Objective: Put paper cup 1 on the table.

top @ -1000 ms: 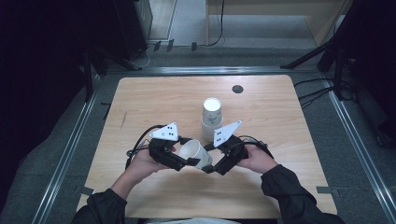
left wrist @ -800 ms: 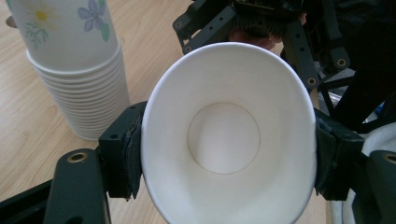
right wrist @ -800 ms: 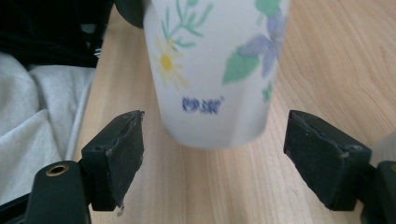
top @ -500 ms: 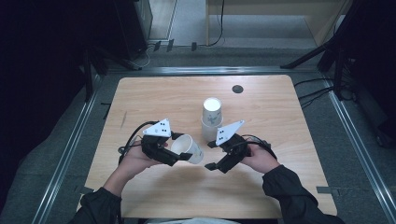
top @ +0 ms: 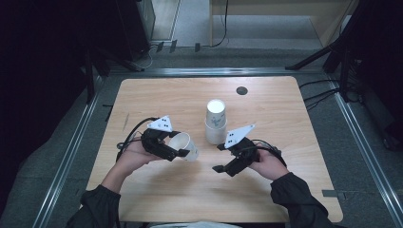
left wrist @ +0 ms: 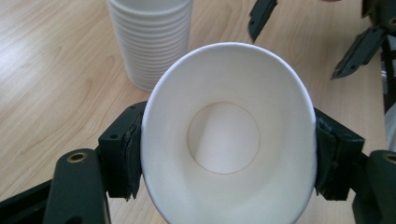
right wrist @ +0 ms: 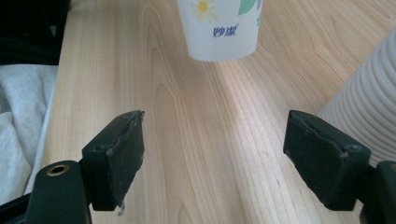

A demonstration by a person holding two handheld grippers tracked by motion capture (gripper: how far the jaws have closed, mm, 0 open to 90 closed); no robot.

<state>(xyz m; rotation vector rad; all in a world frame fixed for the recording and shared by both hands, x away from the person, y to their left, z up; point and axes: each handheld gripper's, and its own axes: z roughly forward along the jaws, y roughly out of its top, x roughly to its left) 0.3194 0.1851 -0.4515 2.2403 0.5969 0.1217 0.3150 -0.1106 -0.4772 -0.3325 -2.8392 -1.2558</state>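
A white paper cup lies on its side in my left gripper, which is shut on it; the jaws squeeze its rim into an oval. The cup hangs just above the wooden table. A tall stack of paper cups stands at the table's middle, to the right of the held cup. My right gripper is below the stack, open, its jaws having just been opening with nothing between them. Ahead of it I see the held cup's flower-printed side and the stack's ribbed wall.
A small dark round hole sits near the table's far edge. Metal rails run along both sides of the table. Grey cloth lies beyond the table's near edge. Bare wood spreads to the left, right and back of the stack.
The left gripper has carried the cup to the left, away from the right gripper, which stood against the cup a second ago. The right hand has stayed about where it was.
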